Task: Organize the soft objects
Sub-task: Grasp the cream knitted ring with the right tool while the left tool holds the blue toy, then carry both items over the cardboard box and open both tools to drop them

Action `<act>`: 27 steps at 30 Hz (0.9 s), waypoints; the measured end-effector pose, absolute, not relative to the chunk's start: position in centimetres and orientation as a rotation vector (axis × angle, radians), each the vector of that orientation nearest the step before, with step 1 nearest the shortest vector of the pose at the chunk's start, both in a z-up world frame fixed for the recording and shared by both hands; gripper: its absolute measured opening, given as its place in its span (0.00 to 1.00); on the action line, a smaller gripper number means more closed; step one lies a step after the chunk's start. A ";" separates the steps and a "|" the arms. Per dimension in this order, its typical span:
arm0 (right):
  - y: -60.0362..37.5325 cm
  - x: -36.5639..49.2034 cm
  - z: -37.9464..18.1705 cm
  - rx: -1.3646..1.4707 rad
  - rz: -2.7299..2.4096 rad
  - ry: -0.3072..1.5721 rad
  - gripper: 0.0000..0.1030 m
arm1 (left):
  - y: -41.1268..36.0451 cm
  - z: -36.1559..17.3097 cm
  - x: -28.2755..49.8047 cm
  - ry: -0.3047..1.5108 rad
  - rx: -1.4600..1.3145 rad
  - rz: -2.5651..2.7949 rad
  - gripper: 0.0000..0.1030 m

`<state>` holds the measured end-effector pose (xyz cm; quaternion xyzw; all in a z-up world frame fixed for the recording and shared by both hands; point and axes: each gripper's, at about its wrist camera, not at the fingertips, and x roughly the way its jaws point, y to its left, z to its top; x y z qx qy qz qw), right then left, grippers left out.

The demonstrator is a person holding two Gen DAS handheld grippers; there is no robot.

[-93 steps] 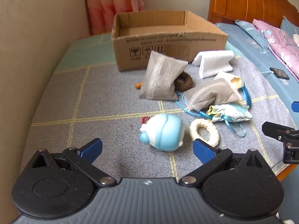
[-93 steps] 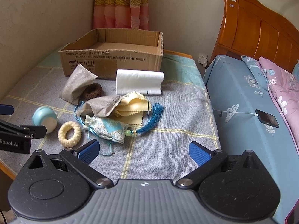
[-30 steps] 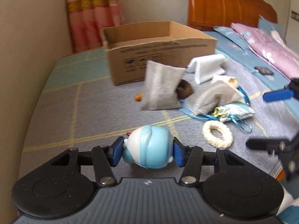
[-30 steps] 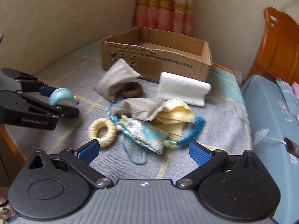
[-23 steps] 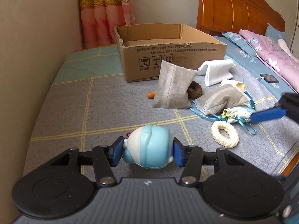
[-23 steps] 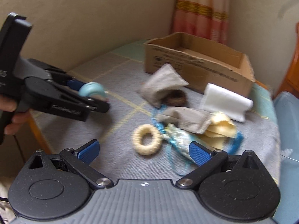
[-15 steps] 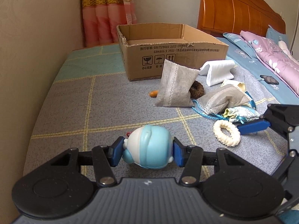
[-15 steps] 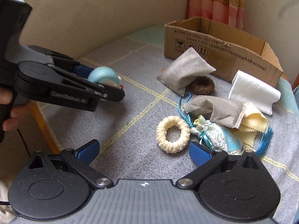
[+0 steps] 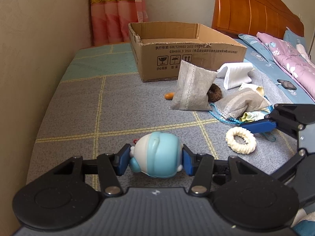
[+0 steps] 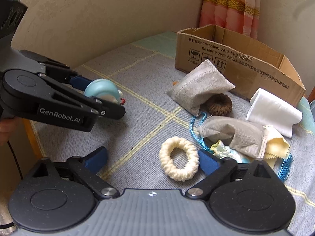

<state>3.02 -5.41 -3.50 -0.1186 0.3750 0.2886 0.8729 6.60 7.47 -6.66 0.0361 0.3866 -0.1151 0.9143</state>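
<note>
While left tongs (image 9: 155,162) clamp blue toy (image 9: 156,155) above grey blanket (image 9: 78,102), ready for carry to cardboard box (image 9: 185,49), right tongs (image 10: 151,160) spread wide, straddling cream ring (image 10: 178,156) lying flat; likely next pick.

The blue toy (image 9: 157,155) is showing smooth, glossy plastic. The cream ring (image 10: 178,162) is looking knitted and nubbly. The grey pouch (image 9: 192,87) is looking like matt fibrous cloth. The box (image 9: 187,49) is showing dull corrugated cardboard. The headboard (image 9: 252,9) is gleaming as varnished wood. The blanket (image 9: 78,108) is looking coarse and woven.
</note>
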 end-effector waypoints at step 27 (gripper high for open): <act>-9.2 2.1 2.0 -0.264 0.501 0.679 0.37 | 5.8 -1.6 8.0 0.727 0.161 -0.326 0.51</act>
